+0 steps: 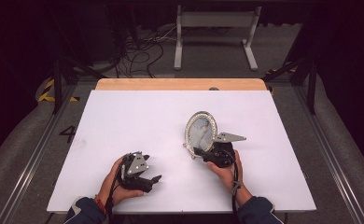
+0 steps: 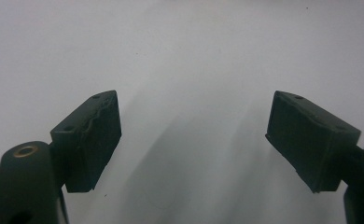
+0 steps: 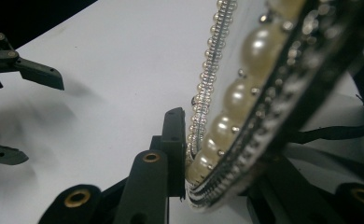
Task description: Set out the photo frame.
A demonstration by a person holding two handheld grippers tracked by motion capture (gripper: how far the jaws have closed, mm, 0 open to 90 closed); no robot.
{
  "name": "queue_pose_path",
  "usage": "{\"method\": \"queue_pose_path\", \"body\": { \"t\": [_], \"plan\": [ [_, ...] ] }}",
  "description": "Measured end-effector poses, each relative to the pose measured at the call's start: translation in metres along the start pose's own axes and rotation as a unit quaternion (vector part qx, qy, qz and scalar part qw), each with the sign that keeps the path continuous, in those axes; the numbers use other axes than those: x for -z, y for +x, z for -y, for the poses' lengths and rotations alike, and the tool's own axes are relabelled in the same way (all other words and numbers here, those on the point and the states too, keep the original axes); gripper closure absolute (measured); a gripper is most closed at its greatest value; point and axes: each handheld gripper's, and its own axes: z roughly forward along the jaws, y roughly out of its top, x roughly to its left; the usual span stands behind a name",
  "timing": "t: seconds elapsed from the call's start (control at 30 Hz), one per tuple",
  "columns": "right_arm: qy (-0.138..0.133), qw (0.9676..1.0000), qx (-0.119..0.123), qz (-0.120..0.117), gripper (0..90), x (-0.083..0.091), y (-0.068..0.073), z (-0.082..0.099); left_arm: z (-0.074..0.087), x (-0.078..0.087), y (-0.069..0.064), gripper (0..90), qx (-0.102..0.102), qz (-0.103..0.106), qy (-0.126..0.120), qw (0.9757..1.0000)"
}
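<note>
White covering lay over the desk (image 1: pixel 138 121), and both of the person's hands came in from its near edge. At about seven o'clock on the desk, the left hand (image 1: pixel 112 184) held the left gripper (image 1: pixel 145 179) close above the surface, pointing toward three o'clock. In the left gripper view its jaws stood spread wide apart, with bare white surface and their soft shadow between the two black pads (image 2: pixel 96 140).

At about five o'clock, just beyond the near edge, the right hand (image 1: pixel 224 172) held the right gripper (image 1: pixel 199 153), with a black cable trailing back along the wrist. Its jaws were pinching the lower rim of an oval picture frame (image 1: pixel 200 130). In the right gripper view one black pad (image 3: pixel 174 149) lay flat against the frame's beaded face, beside a row of large pearls (image 3: pixel 236 98) and a finer chain of small silver beads; the other jaw sat behind the frame, mostly hidden by its dark back edge. The left gripper showed farther off at nine o'clock in that view, open.

Farther in, near the middle of the desk and a little toward three o'clock, the frame stood almost upright, tilted slightly, its pale face turned toward the person.

Beyond the white covering, a strip of bare wood (image 1: pixel 180 84) showed along the far edge at twelve o'clock. Past it, on the grey floor, stood a white metal stand (image 1: pixel 215 28) and a tangle of dark cables (image 1: pixel 138 53).
</note>
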Motion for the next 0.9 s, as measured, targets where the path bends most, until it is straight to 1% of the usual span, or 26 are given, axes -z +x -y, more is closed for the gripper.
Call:
{"method": "queue_pose_path", "body": {
  "t": [0.07, 0.13, 0.2, 0.27, 0.3, 0.33, 0.47, 0.57, 0.6, 0.63, 0.67, 0.7, 0.73, 0.77, 0.83, 0.87, 0.9],
  "plan": [
    [0.005, 1.0, 0.001, -0.007, 76.0, 0.001, -0.001, -0.001, -0.001, 0.0, 0.001, 18.3, 0.002, 0.0, -0.002, 1.0],
    [0.007, 0.9999, 0.002, -0.008, 76.0, 0.001, -0.002, -0.001, -0.003, 0.0, 0.001, 18.3, 0.004, 0.0, -0.005, 1.0],
    [0.012, 0.9999, 0.002, -0.012, 75.7, 0.002, -0.003, -0.002, -0.008, -0.003, 0.005, 18.3, 0.008, 0.002, -0.012, 0.9999],
    [0.012, 0.9998, 0.005, -0.011, 75.0, 0.002, -0.002, -0.002, -0.013, -0.007, 0.009, 18.3, 0.01, 0.004, -0.016, 0.9998],
    [0.01, 0.9999, 0.001, -0.009, 73.6, 0.002, -0.002, -0.002, -0.013, -0.007, 0.009, 18.3, 0.01, 0.004, -0.016, 0.9998],
    [0.008, 0.9999, 0.003, -0.006, 73.0, 0.002, -0.002, -0.003, -0.018, -0.013, 0.014, 18.4, 0.016, 0.008, -0.021, 0.9996],
    [0.001, 0.9999, 0.005, 0.009, 70.5, 0.005, 0.001, -0.003, -0.031, -0.023, 0.022, 19.5, 0.01, 0.017, -0.025, 0.9995],
    [-0.006, 0.9998, 0.013, 0.012, 69.2, 0.008, 0.003, -0.002, -0.04, -0.031, 0.026, 20.5, 0.013, 0.024, -0.033, 0.9991],
    [-0.006, 0.9998, 0.013, 0.012, 69.2, 0.008, 0.003, -0.002, -0.04, -0.031, 0.026, 21.6, 0.013, 0.024, -0.033, 0.9991],
    [-0.006, 0.9997, 0.016, 0.015, 68.9, 0.009, 0.004, -0.002, -0.045, -0.036, 0.028, 21.6, 0.008, 0.024, -0.035, 0.9991],
    [-0.006, 0.9996, 0.023, 0.017, 69.1, 0.011, 0.005, -0.002, -0.048, -0.039, 0.029, 24.1, 0.01, 0.024, -0.036, 0.999],
    [-0.006, 0.9993, 0.028, 0.022, 69.0, 0.013, 0.007, -0.003, -0.051, -0.043, 0.031, 24.3, 0.014, 0.026, -0.038, 0.9988],
    [-0.013, 0.9984, 0.041, 0.035, 68.8, 0.017, 0.009, -0.003, -0.054, -0.046, 0.033, 24.6, 0.017, 0.03, -0.04, 0.9986],
    [-0.017, 0.9981, 0.045, 0.038, 68.4, 0.02, 0.01, -0.003, -0.058, -0.051, 0.034, 25.3, 0.021, 0.027, -0.047, 0.9983],
    [-0.018, 0.9977, 0.049, 0.042, 68.2, 0.022, 0.01, -0.003, -0.061, -0.053, 0.036, 25.8, 0.022, 0.028, -0.049, 0.9982],
    [-0.024, 0.9969, 0.055, 0.05, 67.3, 0.027, 0.012, -0.003, -0.065, -0.057, 0.038, 25.7, 0.026, 0.029, -0.052, 0.9979],
    [-0.026, 0.9968, 0.055, 0.051, 67.0, 0.028, 0.013, -0.003, -0.066, -0.058, 0.04, 25.7, 0.028, 0.029, -0.055, 0.9977]
  ]
}}
